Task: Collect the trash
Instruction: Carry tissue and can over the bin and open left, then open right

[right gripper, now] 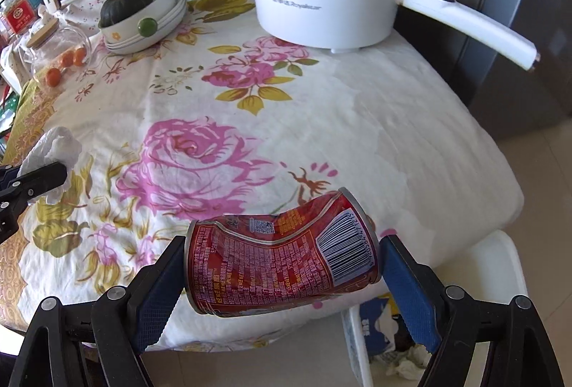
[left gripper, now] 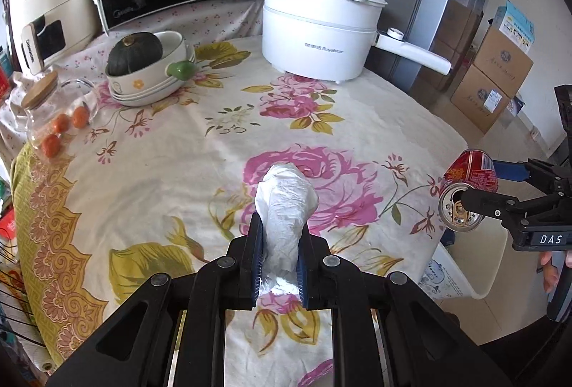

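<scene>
Two pieces of trash are already in hand: the left gripper (left gripper: 279, 254) is clamped on a crumpled white tissue (left gripper: 286, 208) above the floral tablecloth (left gripper: 161, 172), while the right gripper (right gripper: 282, 265) squeezes a dented red can (right gripper: 282, 258) end to end, its long axis crosswise between the blue pads. The white bin (right gripper: 500, 265) sits on the floor beside the table edge, just below and right of the can, so the right hand looks nearer and the tissue likely has farther to travel.
</scene>
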`<action>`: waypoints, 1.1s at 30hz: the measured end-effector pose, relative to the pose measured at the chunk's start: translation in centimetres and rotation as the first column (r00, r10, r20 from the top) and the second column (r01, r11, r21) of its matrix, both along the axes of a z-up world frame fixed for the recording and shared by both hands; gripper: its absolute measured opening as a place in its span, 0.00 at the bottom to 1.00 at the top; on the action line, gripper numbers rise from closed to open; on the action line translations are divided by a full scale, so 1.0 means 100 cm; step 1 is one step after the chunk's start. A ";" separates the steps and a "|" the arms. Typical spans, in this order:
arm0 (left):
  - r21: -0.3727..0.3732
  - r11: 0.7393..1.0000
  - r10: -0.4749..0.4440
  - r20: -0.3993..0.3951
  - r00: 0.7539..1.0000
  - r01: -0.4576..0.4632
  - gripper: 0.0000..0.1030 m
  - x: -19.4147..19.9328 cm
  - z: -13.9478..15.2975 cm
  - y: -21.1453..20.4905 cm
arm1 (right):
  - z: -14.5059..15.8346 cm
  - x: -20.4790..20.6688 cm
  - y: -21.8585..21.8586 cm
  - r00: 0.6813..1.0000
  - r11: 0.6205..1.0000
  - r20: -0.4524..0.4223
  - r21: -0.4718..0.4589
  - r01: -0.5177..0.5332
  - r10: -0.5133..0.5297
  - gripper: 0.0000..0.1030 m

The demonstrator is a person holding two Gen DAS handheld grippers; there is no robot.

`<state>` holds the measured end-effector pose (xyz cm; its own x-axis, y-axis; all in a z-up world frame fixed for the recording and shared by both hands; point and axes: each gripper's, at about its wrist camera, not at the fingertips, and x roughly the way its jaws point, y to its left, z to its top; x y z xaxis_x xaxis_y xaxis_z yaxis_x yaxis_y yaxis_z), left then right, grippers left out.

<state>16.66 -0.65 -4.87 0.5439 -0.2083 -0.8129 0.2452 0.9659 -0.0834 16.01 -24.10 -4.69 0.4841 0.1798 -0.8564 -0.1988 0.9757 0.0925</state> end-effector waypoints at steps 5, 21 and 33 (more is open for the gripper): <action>-0.012 0.996 -0.090 -0.005 0.996 0.090 0.16 -0.001 -0.005 -0.044 | -0.016 -0.008 -0.041 0.995 0.997 -0.064 0.024 0.077 -0.075 0.86; -0.173 0.917 -0.377 -0.089 0.922 0.358 0.16 -0.010 -0.035 -0.183 | -0.041 -0.046 -0.168 0.955 0.963 -0.129 -0.003 0.269 -0.268 0.86; -0.168 0.854 -0.511 -0.096 0.854 0.492 0.47 -0.024 -0.064 -0.264 | -0.055 -0.074 -0.222 0.918 0.931 -0.163 -0.027 0.363 -0.363 0.86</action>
<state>14.23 -27.05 -11.31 0.2256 -0.5342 -0.8147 0.6707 0.6917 -0.2679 8.57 -46.31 -10.23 0.3716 0.0216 -0.9282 0.1871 0.9775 0.0976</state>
